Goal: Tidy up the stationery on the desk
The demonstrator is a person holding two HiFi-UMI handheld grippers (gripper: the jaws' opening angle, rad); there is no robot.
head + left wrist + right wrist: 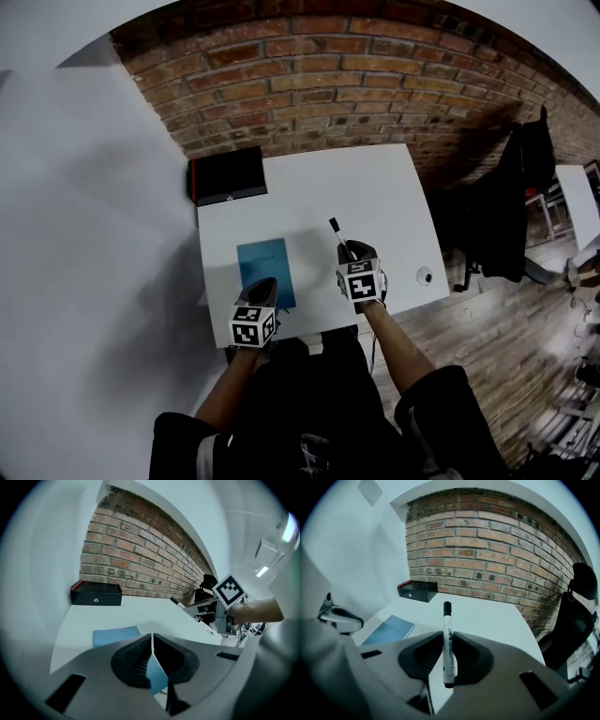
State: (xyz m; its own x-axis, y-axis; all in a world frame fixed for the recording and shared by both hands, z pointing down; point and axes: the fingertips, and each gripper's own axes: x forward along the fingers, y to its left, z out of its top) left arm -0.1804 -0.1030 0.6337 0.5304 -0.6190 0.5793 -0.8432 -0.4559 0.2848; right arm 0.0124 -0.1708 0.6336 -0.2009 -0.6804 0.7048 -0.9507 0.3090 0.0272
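Observation:
A blue notebook (pixel 265 265) lies flat on the white desk (pixel 375 192), left of centre. My left gripper (pixel 265 287) sits at the notebook's near right corner. In the left gripper view its jaws (pixel 153 641) are shut on a thin blue edge of the notebook (pixel 157 677), while the rest of the notebook (pixel 115 636) lies ahead. My right gripper (pixel 350 255) hovers right of the notebook, shut on a white marker (pixel 336 232) with a black cap. The marker (pixel 447 641) sticks out forward between the jaws.
A black box (pixel 228 175) with a red edge stands at the desk's back left corner, against the brick wall. A small round object (pixel 425 276) lies near the desk's right edge. A black chair (pixel 511 216) stands to the right of the desk.

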